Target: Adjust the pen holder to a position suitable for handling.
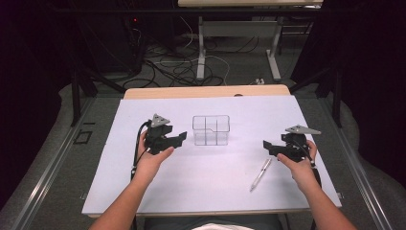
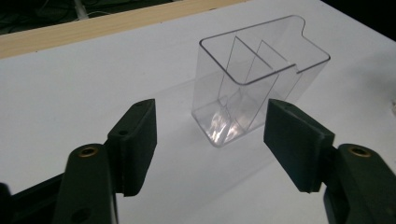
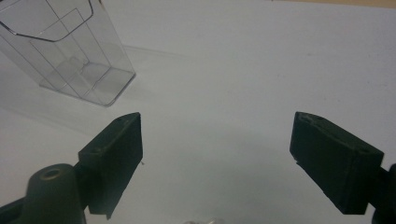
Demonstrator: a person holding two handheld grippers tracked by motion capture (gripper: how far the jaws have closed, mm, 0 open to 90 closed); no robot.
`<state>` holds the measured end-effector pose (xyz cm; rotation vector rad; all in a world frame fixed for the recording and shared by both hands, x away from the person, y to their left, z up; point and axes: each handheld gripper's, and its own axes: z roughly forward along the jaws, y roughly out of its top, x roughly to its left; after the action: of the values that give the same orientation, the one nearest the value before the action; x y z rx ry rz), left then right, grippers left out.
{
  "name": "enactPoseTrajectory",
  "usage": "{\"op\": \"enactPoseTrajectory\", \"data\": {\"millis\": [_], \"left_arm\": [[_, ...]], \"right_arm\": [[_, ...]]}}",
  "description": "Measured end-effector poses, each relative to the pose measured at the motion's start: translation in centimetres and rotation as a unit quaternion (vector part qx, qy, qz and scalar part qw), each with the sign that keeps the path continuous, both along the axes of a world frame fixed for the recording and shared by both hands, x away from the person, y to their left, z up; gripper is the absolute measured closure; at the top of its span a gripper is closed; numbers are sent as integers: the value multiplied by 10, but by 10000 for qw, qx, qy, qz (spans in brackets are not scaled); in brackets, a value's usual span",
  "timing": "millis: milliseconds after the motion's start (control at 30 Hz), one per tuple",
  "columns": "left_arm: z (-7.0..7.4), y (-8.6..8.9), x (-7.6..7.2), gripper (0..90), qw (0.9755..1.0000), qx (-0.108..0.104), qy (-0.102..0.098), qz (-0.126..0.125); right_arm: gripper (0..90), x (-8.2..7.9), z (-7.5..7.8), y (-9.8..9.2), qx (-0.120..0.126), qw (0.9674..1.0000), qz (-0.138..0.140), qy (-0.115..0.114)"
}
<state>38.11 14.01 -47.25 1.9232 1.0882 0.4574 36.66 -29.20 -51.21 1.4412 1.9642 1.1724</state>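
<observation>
At table centre, on the white sheet [image 1: 206,167], stands item one: a clear plastic organizer [image 1: 211,130], upright, open mouth up, divided inside into compartments by thin walls. Its long axis runs 9-to-3 across the high view; the stepped notch in its rim sits toward 3 o'clock. Nothing shows inside it.

Item two: a silver pen [image 1: 260,174], lying flat at about 4 o'clock from the organizer and well apart from it. Long axis runs from 7 toward 1 o'clock; which end carries the tip is hard to tell at this size, possibly the lower.

Item three: left gripper [image 1: 179,140], held at 9 o'clock of the organizer, just beside it and not touching, pointing toward 3. Jaws spread, nothing between the pads [image 2: 135,144]; the organizer [image 2: 254,88] stands beyond them.

Item four: right gripper [image 1: 266,145], held at 3 o'clock, well apart from the organizer, pointing toward 9. Jaws spread wide over bare sheet, pads [image 3: 116,154] gripping nothing; the pen lies just below it at 6 o'clock.
</observation>
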Motion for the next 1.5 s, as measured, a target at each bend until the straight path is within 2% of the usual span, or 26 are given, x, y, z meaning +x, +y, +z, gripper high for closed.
{"op": "enactPoseTrajectory", "data": {"millis": [100,133,200,300,367,433,567,667,767,900,967,1167,1200,1300,1500], "left_arm": [[-2,5,-6,310,9999,126,-88,-10],[-2,7,-8,296,9998,169,-45,-31],[-4,9,-11,267,9999,82,-69,10],[-9,12,-16,160,10000,-29,-74,-38],[-13,13,-18,106,9998,-170,-46,-91],[-16,13,-21,55,9997,-175,-57,-130],[-19,11,-23,7,9996,-194,-26,-201],[-21,9,-24,2,9994,-257,46,-247],[-23,8,-24,2,9992,-301,36,-248],[-24,5,-25,2,9992,-279,53,-290],[-25,2,-26,2,9990,-263,29,-356],[-29,-9,-30,23,9984,-139,88,-533],[-31,-12,-30,32,9984,-159,32,-537],[-33,-20,-32,40,9980,-88,61,-615],[-37,-23,-32,50,9977,-26,84,-677]], "right_arm": [[164,0,0,0,-11,10000,30,7],[158,0,0,0,-3,10000,30,4],[146,0,0,0,10,10000,26,30],[139,0,-1,1,4,9999,86,78],[135,0,-2,2,-109,9998,171,82],[134,1,-2,4,-244,9994,239,70],[139,1,-3,6,-372,9989,287,57],[142,1,-3,7,-459,9984,332,-5],[146,0,-2,7,-723,9961,489,-144],[154,0,-3,9,-901,9935,644,-266],[154,0,-4,11,-890,9939,622,-201],[159,-1,-5,13,-932,9930,691,-232],[159,0,-5,13,-956,9926,703,-239],[159,0,-7,12,-931,9933,669,-174],[191,-1,-5,12,-1041,9908,821,-272]]}}
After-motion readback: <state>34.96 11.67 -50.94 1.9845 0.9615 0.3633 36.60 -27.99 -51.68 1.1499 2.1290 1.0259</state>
